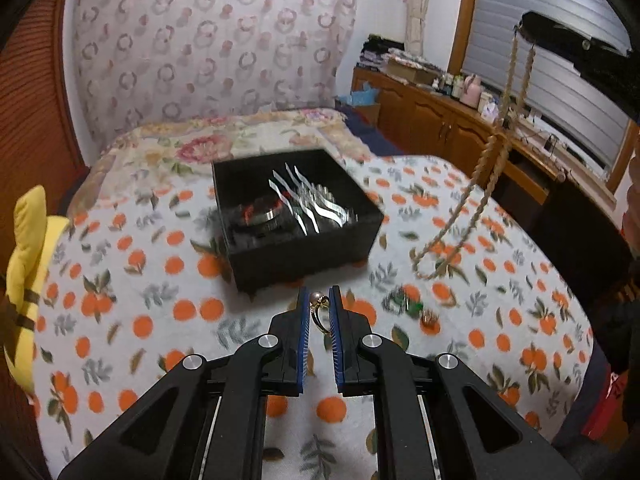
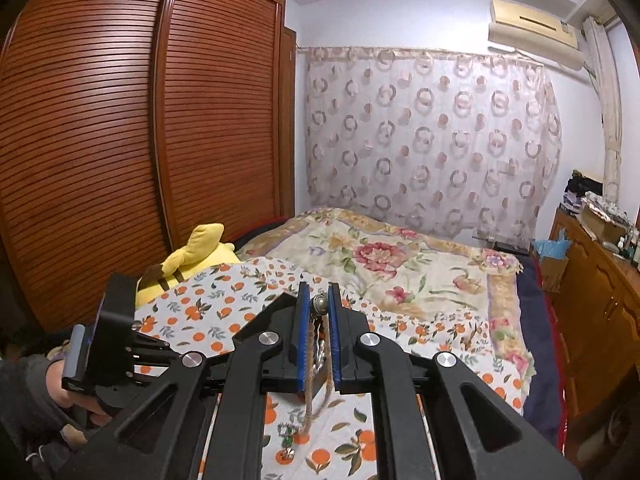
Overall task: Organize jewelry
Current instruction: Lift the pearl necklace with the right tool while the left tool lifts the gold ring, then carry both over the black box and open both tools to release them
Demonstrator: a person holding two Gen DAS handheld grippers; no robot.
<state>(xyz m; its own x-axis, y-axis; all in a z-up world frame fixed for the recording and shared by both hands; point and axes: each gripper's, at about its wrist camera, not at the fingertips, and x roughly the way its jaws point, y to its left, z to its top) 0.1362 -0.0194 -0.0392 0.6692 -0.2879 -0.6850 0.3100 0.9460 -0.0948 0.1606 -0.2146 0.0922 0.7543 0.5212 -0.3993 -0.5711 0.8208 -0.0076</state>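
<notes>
My left gripper (image 1: 320,304) is shut on a gold ring with a pearl (image 1: 319,309), held above the orange-print blanket (image 1: 160,320) just in front of the open black jewelry box (image 1: 296,216). The box holds silver wavy dividers (image 1: 308,204) and a round metal piece. My right gripper (image 2: 319,304) is shut on a beige rope necklace (image 2: 310,412) by its round metal clasp; the necklace hangs down. In the left wrist view the necklace (image 1: 460,224) dangles from the right gripper at upper right, its loop just above the blanket right of the box.
Small green and brown jewelry pieces (image 1: 416,310) lie on the blanket right of the left gripper; they also show under the right gripper (image 2: 288,440). A yellow plush toy (image 1: 28,280) lies at the left. A wooden dresser (image 1: 460,128) stands right, a wardrobe (image 2: 120,140) left.
</notes>
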